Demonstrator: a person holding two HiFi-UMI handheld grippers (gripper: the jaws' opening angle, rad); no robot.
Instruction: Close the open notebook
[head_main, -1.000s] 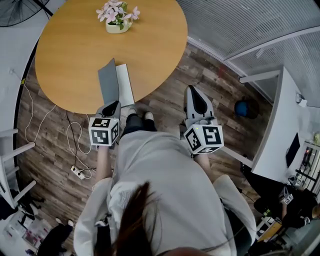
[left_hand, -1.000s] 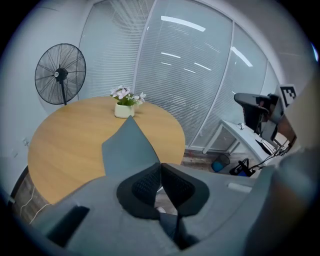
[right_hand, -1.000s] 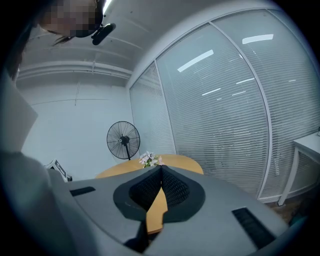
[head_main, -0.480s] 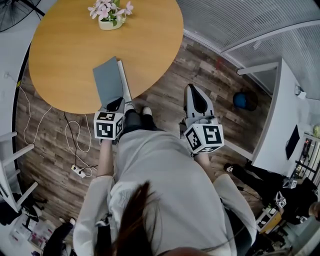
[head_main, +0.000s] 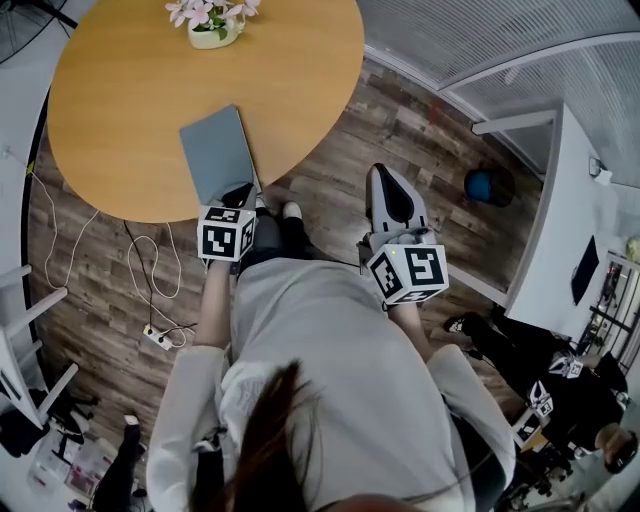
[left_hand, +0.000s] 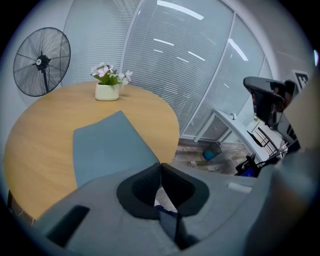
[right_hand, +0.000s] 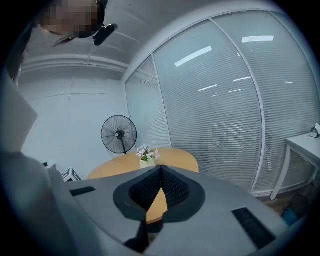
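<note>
The notebook (head_main: 214, 150) lies shut and flat on the round wooden table (head_main: 110, 100), grey cover up, near the table's front edge. In the left gripper view the notebook (left_hand: 107, 147) fills the space just ahead of the jaws. My left gripper (head_main: 238, 192) is shut with nothing between its jaws, its tips over the notebook's near right corner; I cannot tell whether they touch it. The left gripper (left_hand: 160, 165) points steeply down. My right gripper (head_main: 384, 178) is shut and empty, held off the table to the right, above the wooden floor.
A pot of pink flowers (head_main: 208, 22) stands at the table's far side. A standing fan (left_hand: 41, 61) is behind the table. White cables and a power strip (head_main: 155, 343) lie on the floor at left. A blue bin (head_main: 487, 187) and a white desk (head_main: 560, 230) are at right.
The notebook's grey cover stood upright with a white page showing; it now lies flat and shut. My left gripper has sunk forward to the notebook's near edge. The right gripper stayed put.
</note>
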